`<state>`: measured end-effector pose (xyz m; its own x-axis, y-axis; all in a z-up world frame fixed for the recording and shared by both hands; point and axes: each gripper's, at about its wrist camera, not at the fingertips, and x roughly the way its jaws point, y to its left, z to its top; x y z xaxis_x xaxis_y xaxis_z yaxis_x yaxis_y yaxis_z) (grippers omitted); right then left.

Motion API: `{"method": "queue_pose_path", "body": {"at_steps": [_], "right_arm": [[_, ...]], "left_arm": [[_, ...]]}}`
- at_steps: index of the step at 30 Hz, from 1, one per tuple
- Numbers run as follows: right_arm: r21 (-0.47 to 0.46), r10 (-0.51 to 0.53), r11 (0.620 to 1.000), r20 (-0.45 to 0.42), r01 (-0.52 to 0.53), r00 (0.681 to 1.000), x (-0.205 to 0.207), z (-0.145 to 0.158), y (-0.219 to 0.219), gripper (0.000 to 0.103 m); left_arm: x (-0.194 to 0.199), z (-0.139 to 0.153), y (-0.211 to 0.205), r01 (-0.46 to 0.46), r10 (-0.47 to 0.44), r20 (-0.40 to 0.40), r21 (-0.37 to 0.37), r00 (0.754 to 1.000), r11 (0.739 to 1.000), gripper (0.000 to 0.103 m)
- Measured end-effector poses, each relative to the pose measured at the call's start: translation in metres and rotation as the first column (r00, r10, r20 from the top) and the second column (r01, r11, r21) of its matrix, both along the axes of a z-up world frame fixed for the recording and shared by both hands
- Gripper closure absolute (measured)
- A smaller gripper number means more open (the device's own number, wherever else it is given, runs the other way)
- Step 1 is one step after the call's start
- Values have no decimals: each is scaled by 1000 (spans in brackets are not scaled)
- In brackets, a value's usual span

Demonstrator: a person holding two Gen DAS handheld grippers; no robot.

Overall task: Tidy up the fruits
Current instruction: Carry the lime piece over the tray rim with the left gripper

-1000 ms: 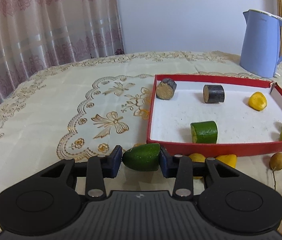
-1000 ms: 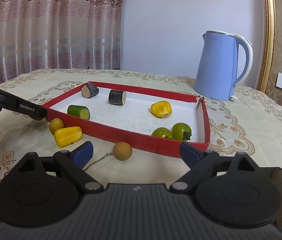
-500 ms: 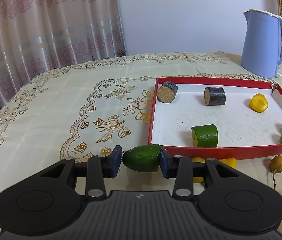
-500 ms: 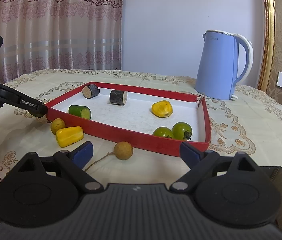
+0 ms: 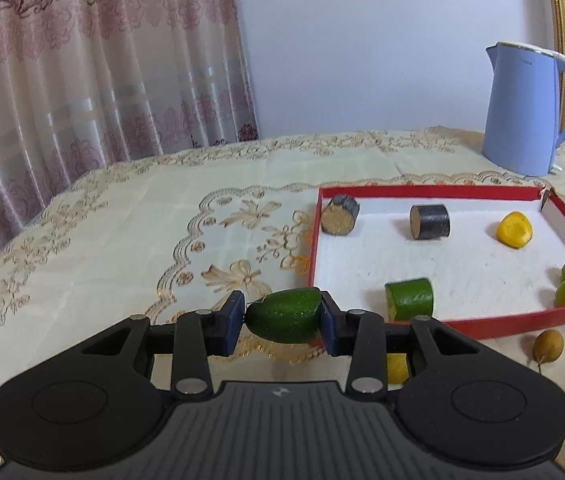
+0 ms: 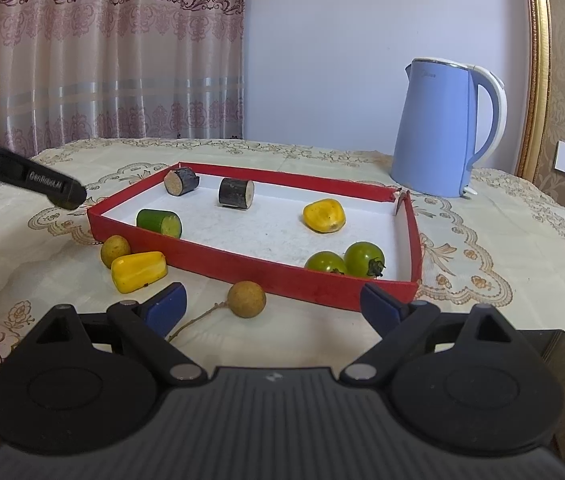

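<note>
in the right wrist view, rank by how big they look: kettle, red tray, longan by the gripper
1. red tray
2. kettle, about as large; it stands farther back, so unsure
3. longan, smallest though nearest

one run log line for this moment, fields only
left gripper: shut on green cucumber piece, outside the tray | right gripper: open, nothing held | red tray: six pieces inside | longan: on tablecloth

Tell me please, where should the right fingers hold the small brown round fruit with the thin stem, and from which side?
Grip the brown fruit across its round body, coming from above and the near side, probably. The stem trails toward the open right gripper, too thin to hold. The red tray wall stands close behind, so keep the fingers left and right.
</note>
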<state>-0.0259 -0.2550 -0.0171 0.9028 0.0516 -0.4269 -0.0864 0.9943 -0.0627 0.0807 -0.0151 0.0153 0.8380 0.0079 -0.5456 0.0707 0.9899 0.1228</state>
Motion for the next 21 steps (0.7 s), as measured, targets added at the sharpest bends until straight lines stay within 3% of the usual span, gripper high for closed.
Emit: {"method": "queue_pose_path", "body": {"at_steps": [10, 21], "right_arm": [[4, 0, 1000, -1, 0, 1000, -1, 0, -1, 10], [9, 0, 1000, -4, 0, 1000, 0, -2, -3, 10]], "left_arm": [[28, 16, -30, 43, -44, 30, 43, 999, 998, 65], [55, 10, -60, 61, -63, 17, 99, 998, 993, 65]]}}
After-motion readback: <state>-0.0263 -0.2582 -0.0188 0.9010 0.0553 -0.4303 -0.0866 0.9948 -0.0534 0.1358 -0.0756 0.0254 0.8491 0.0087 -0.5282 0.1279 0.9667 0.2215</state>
